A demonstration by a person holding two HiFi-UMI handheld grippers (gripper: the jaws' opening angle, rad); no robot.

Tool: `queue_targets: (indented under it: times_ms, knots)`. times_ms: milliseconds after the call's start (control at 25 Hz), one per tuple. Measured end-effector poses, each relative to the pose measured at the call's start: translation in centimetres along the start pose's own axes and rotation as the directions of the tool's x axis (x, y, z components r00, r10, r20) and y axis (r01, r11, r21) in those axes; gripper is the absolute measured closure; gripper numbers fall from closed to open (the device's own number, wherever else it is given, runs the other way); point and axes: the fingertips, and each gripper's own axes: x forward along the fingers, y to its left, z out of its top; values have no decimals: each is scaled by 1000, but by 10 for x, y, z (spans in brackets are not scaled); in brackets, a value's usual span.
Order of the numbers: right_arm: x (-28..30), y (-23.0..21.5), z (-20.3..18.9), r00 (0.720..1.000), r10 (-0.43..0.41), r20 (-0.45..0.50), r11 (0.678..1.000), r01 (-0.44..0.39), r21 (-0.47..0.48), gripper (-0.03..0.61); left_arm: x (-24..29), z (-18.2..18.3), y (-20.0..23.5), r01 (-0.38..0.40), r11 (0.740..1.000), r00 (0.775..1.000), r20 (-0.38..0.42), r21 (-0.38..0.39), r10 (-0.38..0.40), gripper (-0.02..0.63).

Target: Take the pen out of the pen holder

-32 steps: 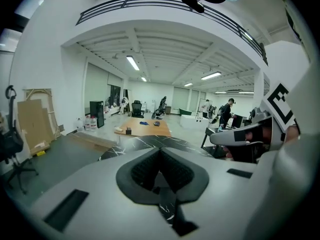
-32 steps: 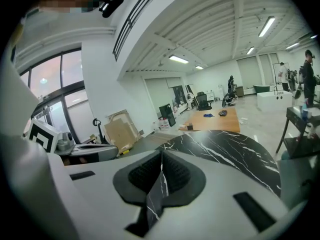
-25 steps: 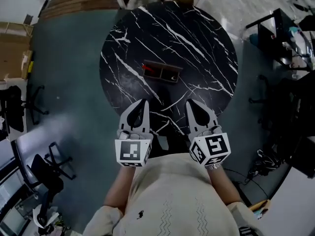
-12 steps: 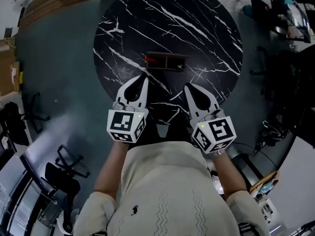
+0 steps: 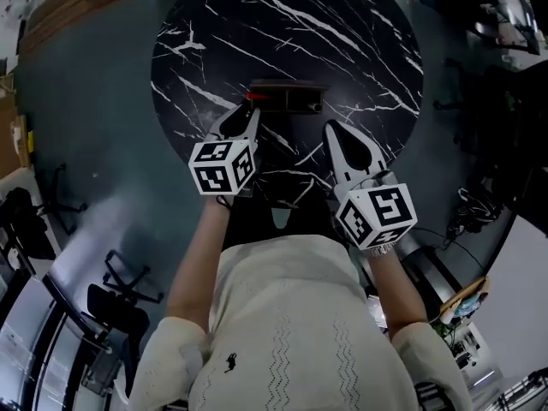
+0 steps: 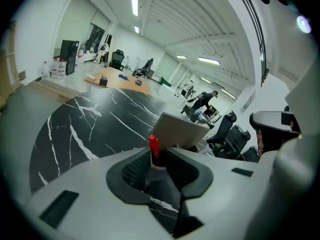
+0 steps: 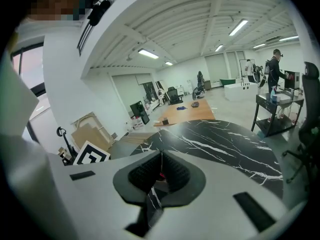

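A dark oblong pen holder (image 5: 291,99) lies on the round black marble table (image 5: 342,32). A red pen (image 5: 252,96) sticks up at its left end. My left gripper (image 5: 248,112) reaches to that end. In the left gripper view the holder (image 6: 181,130) stands just past the left gripper (image 6: 155,156), whose jaws are narrowly open. The pen's red cap (image 6: 153,145) shows in the gap at their tips; whether they touch it I cannot tell. My right gripper (image 5: 332,129) hovers over the table's near edge, right of the holder. Seen in its own view, the right gripper (image 7: 160,156) is shut and holds nothing.
Office chairs (image 5: 116,294) stand on the grey floor to the left of the table. Dark desks and cables (image 5: 505,41) crowd the right side. The person's torso fills the bottom of the head view. A wooden table (image 7: 187,111) stands beyond the marble one.
My left gripper has moved forward from the table's near edge to the holder's left end, by the red pen. The right gripper has stayed near the edge.
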Motion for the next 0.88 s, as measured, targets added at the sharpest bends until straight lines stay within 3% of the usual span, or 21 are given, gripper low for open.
queue_targets:
  times_ms: [120,680,880]
  knots:
    - [2,-3,-2,1000,-4,-12,1000,4,5,560,4,1,3,-1,999,1000,7,-51,2,534]
    - [8,-14,1,999,18,-47,999,-20,-36,560,23,12,11,-44,995,999,22,-94,46,534]
    - [3,-21,0,998,22,-64,998,-26,-58,560,22,13,12,-64,997,998,22,-40,65,534]
